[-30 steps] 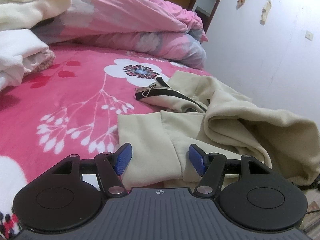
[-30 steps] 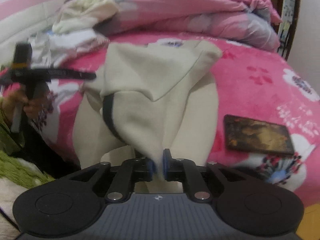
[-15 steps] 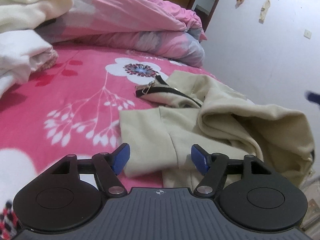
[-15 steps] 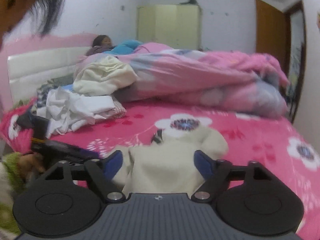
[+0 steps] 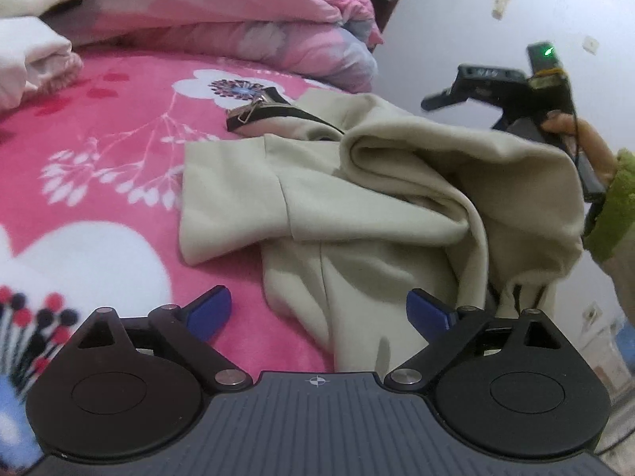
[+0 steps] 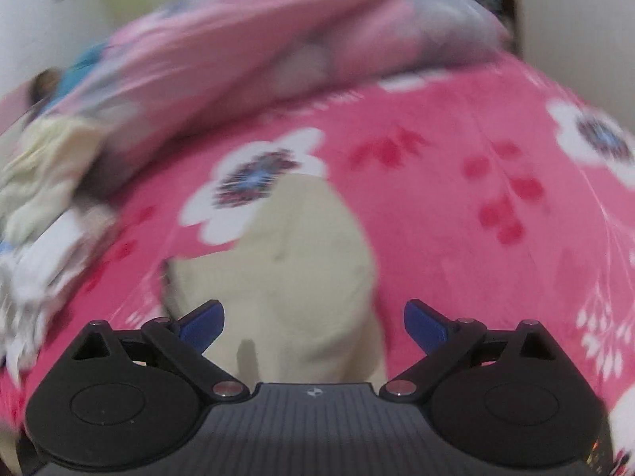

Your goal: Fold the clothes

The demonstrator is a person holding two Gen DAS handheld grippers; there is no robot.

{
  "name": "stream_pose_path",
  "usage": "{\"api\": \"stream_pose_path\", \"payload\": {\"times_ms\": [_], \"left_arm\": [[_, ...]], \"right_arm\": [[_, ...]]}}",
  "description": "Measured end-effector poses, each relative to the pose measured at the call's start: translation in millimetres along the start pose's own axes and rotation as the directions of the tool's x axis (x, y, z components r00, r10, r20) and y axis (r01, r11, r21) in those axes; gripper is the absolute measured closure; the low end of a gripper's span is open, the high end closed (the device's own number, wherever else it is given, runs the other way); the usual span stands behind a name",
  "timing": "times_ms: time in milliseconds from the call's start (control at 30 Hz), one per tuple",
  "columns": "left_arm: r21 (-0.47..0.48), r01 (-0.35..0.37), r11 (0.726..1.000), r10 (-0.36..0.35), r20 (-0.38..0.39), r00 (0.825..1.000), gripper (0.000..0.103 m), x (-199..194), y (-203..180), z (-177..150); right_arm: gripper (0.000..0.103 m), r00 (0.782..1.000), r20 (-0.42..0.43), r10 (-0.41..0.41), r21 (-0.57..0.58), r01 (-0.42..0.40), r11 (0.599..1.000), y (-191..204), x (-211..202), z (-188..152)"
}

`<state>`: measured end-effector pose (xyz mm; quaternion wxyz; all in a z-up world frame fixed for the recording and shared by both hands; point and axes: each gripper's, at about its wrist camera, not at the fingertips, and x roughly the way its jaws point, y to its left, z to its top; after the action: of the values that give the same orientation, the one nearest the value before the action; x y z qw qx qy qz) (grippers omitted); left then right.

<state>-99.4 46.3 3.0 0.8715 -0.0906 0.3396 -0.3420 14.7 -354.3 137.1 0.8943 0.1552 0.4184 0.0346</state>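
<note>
Cream jacket [image 5: 381, 214] lying rumpled on pink flowered bedspread [image 5: 99, 182], partly folded over itself, one flat panel spread toward the white blossom print and a thick fold heaped up on the far side. Dark zipper band [image 5: 274, 113] with a metal pull lying at the jacket's far edge, next to the large white flower. Near hem of the jacket trailing down toward the camera, between the blue pads.

Left gripper [image 5: 319, 311] poised low over the jacket's near edge, blue pads spread wide after a fresh spell of opening; cloth lying between and beneath them, neither pad pressing on it, nothing gripped. Right gripper [image 5: 444, 97] seen from the left wrist beyond the jacket's heaped fold, held up against the white wall by a hand [image 5: 583, 142] in a green sleeve [image 5: 615, 214]. In its own heavily blurred view, right gripper [image 6: 313, 323] likewise splayed wide, jaws only just opened, cream cloth below and between the pads but not clamped.

Beyond the jacket, a bunched pink and grey quilt [image 5: 238, 12] along the back of the bed. Pale folded laundry [image 5: 31, 59] stacked to the jacket's far left.
</note>
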Motion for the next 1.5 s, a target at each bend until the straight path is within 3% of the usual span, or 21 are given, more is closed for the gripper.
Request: {"api": "stream_pose_path", "payload": {"times_ms": [67,167,233,267,300,333,400,500,667,800,900,1000,1133,1200,1267,1367,1467,1500], "left_arm": [[0.006,-0.021,1.0,0.021,0.012,1.0,0.02,9,1,5],[-0.002,-0.017,1.0,0.017,0.023,1.0,0.023,21,4,13],[-0.003,-0.018,1.0,0.019,0.038,0.999,0.027,26,2,15],[0.0,-0.017,1.0,0.017,0.049,0.999,0.036,27,0,15],[0.002,-0.013,1.0,0.013,0.061,0.998,0.041,27,-2,14],[0.006,-0.01,1.0,0.009,0.071,0.997,0.043,27,-4,13],[0.016,-0.001,1.0,-0.001,0.092,0.996,0.058,24,-7,9],[-0.007,0.019,1.0,-0.018,0.122,0.992,0.07,18,-8,7],[-0.094,0.067,0.993,-0.049,0.186,0.981,0.08,-1,-1,15],[-0.136,0.099,0.986,-0.06,0.261,0.963,0.081,-25,6,27],[-0.169,0.105,0.98,-0.039,0.355,0.934,0.081,-53,17,44],[-0.18,0.073,0.981,0.019,0.459,0.888,0.081,-89,31,64],[-0.183,-0.001,0.983,0.107,0.572,0.813,0.081,-136,51,93],[-0.184,-0.058,0.981,0.158,0.596,0.787,0.081,-150,58,101],[-0.194,-0.103,0.976,0.199,0.586,0.785,0.08,-153,65,104],[-0.203,-0.159,0.966,0.246,0.541,0.804,0.08,-142,75,103],[-0.183,-0.187,0.965,0.253,0.478,0.841,0.078,-122,83,93],[-0.174,-0.204,0.963,0.262,0.45,0.854,0.077,-112,84,89]], "right_arm": [[0.004,0.996,-0.081,0.037,0.117,-0.028,0.993,-16,24,6],[0.008,0.976,-0.166,0.138,0.241,-0.095,0.966,-30,57,7],[0.025,0.968,-0.171,0.181,0.236,-0.138,0.962,-22,71,7],[0.045,0.964,-0.172,0.202,0.233,-0.16,0.959,-18,77,6],[0.066,0.964,-0.161,0.212,0.214,-0.176,0.961,-10,77,7],[0.073,0.964,-0.15,0.221,0.193,-0.19,0.963,-3,77,7],[0.082,0.976,-0.103,0.192,0.089,-0.184,0.979,18,64,10],[0.088,0.97,0.005,0.241,-0.027,-0.241,0.97,48,26,18],[0.091,0.923,0.137,0.358,-0.166,-0.335,0.927,102,-51,36],[0.092,0.865,0.202,0.459,-0.267,-0.403,0.876,146,-98,58],[0.093,0.815,0.238,0.528,-0.341,-0.439,0.831,183,-129,77],[0.093,0.735,0.274,0.62,-0.411,-0.493,0.766,219,-156,104],[0.093,0.596,0.347,0.724,-0.44,-0.578,0.687,243,-185,137],[0.093,0.559,0.385,0.735,-0.396,-0.619,0.678,227,-179,145],[0.093,0.523,0.424,0.739,-0.35,-0.658,0.666,210,-173,153],[0.093,0.583,0.444,0.681,-0.19,-0.681,0.707,160,-128,147],[0.093,0.674,0.435,0.597,0.027,-0.672,0.74,92,-67,124],[0.093,0.714,0.426,0.555,0.104,-0.648,0.755,66,-46,110]]}}
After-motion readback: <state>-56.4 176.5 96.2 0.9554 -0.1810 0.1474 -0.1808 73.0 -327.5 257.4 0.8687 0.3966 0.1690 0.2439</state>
